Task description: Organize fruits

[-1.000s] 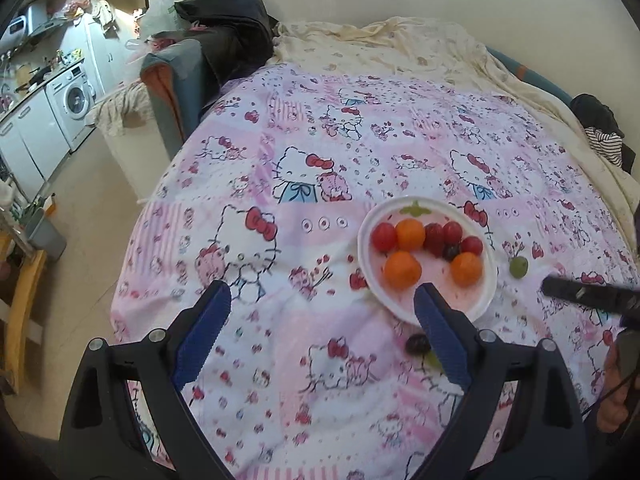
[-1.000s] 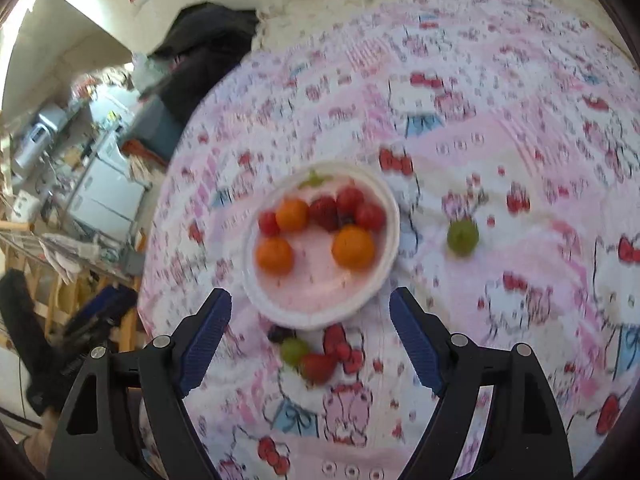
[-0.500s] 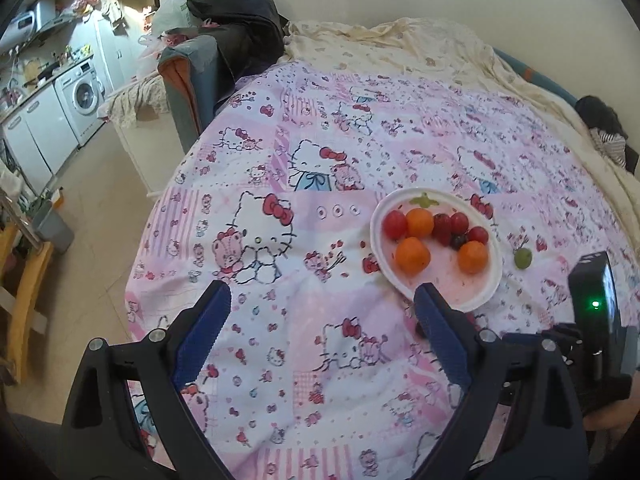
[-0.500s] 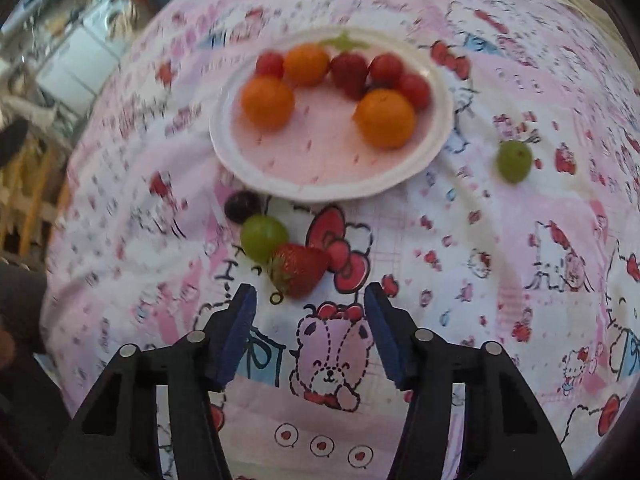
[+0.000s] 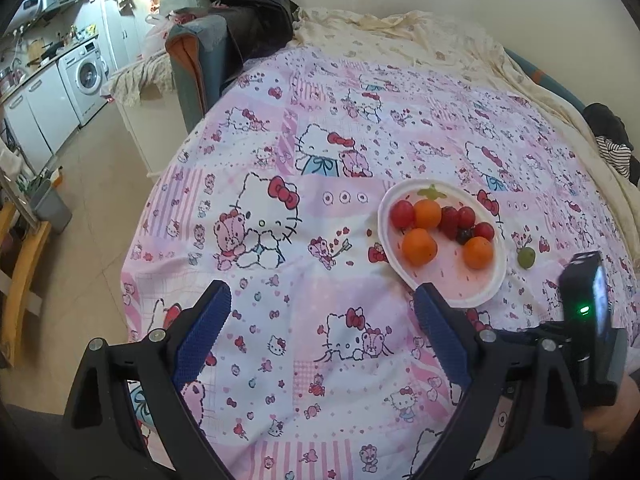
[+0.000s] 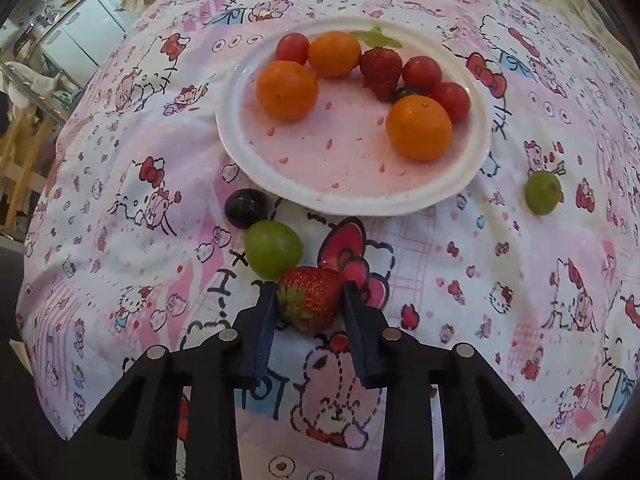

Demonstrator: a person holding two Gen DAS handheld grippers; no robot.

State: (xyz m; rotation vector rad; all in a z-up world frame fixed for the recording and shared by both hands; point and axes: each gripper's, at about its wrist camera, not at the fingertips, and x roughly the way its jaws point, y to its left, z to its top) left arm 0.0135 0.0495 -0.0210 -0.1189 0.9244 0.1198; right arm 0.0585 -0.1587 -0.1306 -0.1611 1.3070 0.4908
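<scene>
A white plate (image 6: 340, 196) (image 5: 486, 294) on the pink bedspread holds oranges, cherry tomatoes, a strawberry and a dark grape. In front of it lie a dark grape (image 6: 246, 210), a green grape (image 6: 273, 251) and a strawberry (image 6: 310, 298). My right gripper (image 6: 309, 300) has its jaws closed against both sides of this strawberry on the bedspread. Another green grape (image 6: 543, 192) (image 5: 526, 257) lies right of the plate. My left gripper (image 5: 320, 312) is open and empty, held above the bed left of the plate. The right gripper's body (image 5: 588, 320) shows in the left wrist view.
The bed's left edge (image 5: 136, 240) drops to the floor. A cream blanket (image 5: 420, 36) covers the far side. Dark clothes (image 5: 248, 0) lie on a chair by the bed. A washing machine (image 5: 86, 76) and cabinets stand far left.
My right gripper moved down and forward to the strawberry and closed from wide open onto it. My left gripper pulled back and rose, staying open.
</scene>
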